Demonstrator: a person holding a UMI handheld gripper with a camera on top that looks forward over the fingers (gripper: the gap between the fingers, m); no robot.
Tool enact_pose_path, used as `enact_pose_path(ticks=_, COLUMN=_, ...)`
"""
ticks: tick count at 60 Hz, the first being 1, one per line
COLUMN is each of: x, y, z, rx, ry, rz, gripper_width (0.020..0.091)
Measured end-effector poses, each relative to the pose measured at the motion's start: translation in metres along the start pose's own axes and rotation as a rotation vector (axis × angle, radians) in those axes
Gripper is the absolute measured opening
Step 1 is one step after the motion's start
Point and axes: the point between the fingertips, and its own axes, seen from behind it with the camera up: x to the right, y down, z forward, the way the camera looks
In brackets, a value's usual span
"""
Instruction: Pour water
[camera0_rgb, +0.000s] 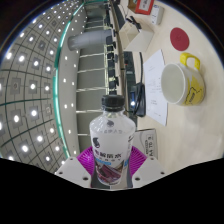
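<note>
The fingers (110, 168) were clamped on a clear plastic water bottle (110, 135); a yellow ceramic mug (183, 83) stood at two o'clock.

The claw (111, 168) points forward, its two fingers rising on either side of a bottle (111, 140). Both pink pads (84, 160) press against its sides, holding it upright.

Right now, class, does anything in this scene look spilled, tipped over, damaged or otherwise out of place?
Nothing stands out. The clear plastic water bottle with a black cap stands upright between the gripper's fingers, cap on. Beyond it, the yellow ceramic mug sits upright on the pale table beside a round red coaster. No spilled water is visible.
</note>
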Motion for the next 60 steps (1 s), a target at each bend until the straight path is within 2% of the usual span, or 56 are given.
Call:
enact_pose_path(ticks=17, x=0.044, y=-0.041, z=0.011, rx=0.005, ry=-0.002, rz=0.348, gripper_width=0.0407)
enact_pose_path(ticks=27, x=0.048, y=-0.037, z=0.010, rx=-0.043, ry=0.042, rz=0.295, gripper_width=0.0406)
enact_pose_path(ticks=35, x=0.027, y=-0.043, z=0.009, rx=-0.086, ry=0.078, rz=-0.040, gripper_width=0.0408)
enact_pose_path(ticks=41, x=-0.013, y=-0.068, z=-0.002, rx=-0.089, ry=0.075, rz=-0.379, gripper_width=0.0408)
enact_pose_path(ticks=50, x=-0.066, y=-0.126, z=-0.015, rx=-0.023, ry=0.081, rz=-0.870, gripper_width=0.0410)
enact_pose_path(ticks=60, x=-0.067, y=-0.214, z=-0.032, rx=0.055, ry=0.196, rz=-1.304, gripper_width=0.0410)
